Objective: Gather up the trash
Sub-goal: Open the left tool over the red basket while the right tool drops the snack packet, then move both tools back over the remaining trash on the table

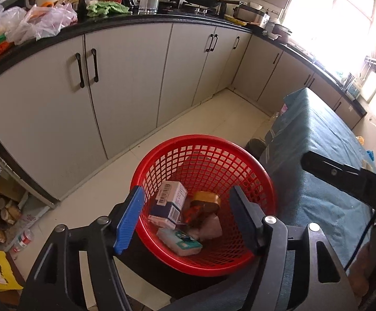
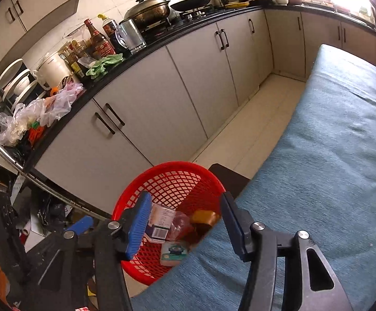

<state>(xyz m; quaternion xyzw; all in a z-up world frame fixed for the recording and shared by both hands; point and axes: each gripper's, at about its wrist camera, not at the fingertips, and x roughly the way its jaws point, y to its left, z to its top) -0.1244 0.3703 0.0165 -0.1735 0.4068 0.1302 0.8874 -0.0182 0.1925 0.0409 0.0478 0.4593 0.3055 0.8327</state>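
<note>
Both your left gripper (image 1: 188, 217) and right gripper (image 2: 185, 225) hang with jaws apart and nothing between them above the red basket (image 1: 263, 181), where the trash (image 1: 171, 202) lies, just beside the blue-covered table (image 2: 330, 155).

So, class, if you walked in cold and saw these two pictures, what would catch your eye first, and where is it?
The red mesh basket on the floor beside the teal-covered table grabs attention first, with boxes and packets lying inside it. Both the left gripper and the right gripper hang above it with jaws apart and nothing between them. Behind, the black countertop is crowded with bottles and pans.
</note>
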